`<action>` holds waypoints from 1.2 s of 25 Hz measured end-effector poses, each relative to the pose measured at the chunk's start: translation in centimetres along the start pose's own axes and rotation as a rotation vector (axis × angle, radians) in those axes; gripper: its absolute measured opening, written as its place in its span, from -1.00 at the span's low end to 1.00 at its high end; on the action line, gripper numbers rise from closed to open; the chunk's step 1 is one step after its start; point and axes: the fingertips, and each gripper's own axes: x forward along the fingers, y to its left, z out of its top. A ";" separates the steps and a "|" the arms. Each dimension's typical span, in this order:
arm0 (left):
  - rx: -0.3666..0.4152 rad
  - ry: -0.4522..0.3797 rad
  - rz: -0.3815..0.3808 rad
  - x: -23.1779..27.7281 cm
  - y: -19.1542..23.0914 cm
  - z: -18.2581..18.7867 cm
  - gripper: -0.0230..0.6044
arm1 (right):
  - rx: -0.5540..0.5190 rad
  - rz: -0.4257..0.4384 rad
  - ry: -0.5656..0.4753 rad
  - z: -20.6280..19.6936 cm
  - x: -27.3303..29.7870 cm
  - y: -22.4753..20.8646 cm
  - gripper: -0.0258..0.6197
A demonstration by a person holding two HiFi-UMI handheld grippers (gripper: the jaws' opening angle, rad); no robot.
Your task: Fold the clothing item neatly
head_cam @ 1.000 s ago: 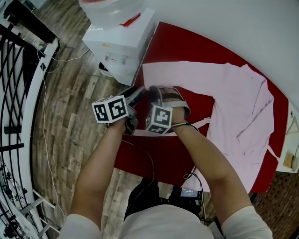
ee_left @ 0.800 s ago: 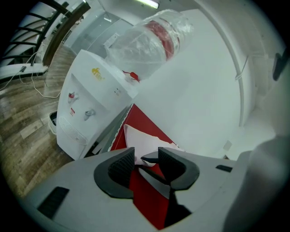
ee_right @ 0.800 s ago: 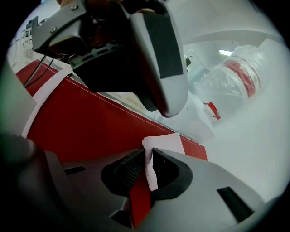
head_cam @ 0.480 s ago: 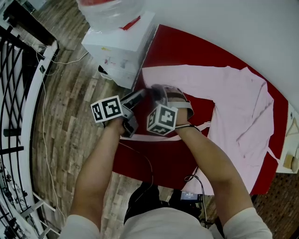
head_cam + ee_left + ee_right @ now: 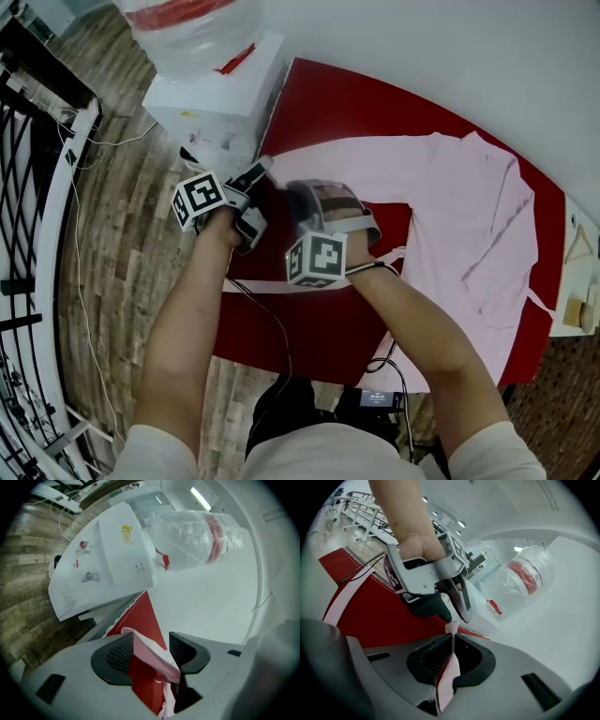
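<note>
A pink garment (image 5: 469, 216) lies spread on the red table (image 5: 319, 94), one sleeve (image 5: 337, 164) reaching left. My right gripper (image 5: 298, 199) hangs over the sleeve's near edge. In the right gripper view this gripper (image 5: 453, 653) is shut on a thin fold of the pink cloth (image 5: 449, 674). My left gripper (image 5: 258, 174) is just left of it, at the table's left edge. Its jaws have just been opening. In the left gripper view it (image 5: 151, 639) stands open, and a pink fold (image 5: 150, 651) lies loosely between the pads.
A white water dispenser (image 5: 211, 94) with a clear bottle (image 5: 187, 37) stands on the wooden floor (image 5: 122, 281) left of the table. A black-and-white railing (image 5: 28, 187) runs along the far left. A white wall (image 5: 450, 56) is behind the table. A narrow pink strip (image 5: 272, 286) crosses the table's near side.
Both grippers have shifted up and left in the head view. The left one has rolled, drawn away from the right one and opened. The right one has closed on the cloth and risen.
</note>
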 end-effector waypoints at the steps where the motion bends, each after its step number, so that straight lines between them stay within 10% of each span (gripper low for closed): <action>1: 0.007 0.003 0.023 0.3 0.4 0.2 -0.24 | -0.012 -0.002 -0.004 0.0 -0.2 0.2 -0.83; 6: 0.009 0.058 0.104 1.4 1.9 -0.2 -0.24 | -0.001 -0.015 -0.005 -0.6 -1.0 0.6 -0.83; 15: -0.074 0.184 0.014 -0.6 0.4 -4.0 -0.24 | 0.096 -0.051 0.026 -2.3 -0.8 -1.6 -0.83; 30: -0.221 0.125 -0.074 -0.7 -0.6 -5.1 -0.24 | 0.131 -0.074 0.033 -2.7 -0.8 -2.9 -0.83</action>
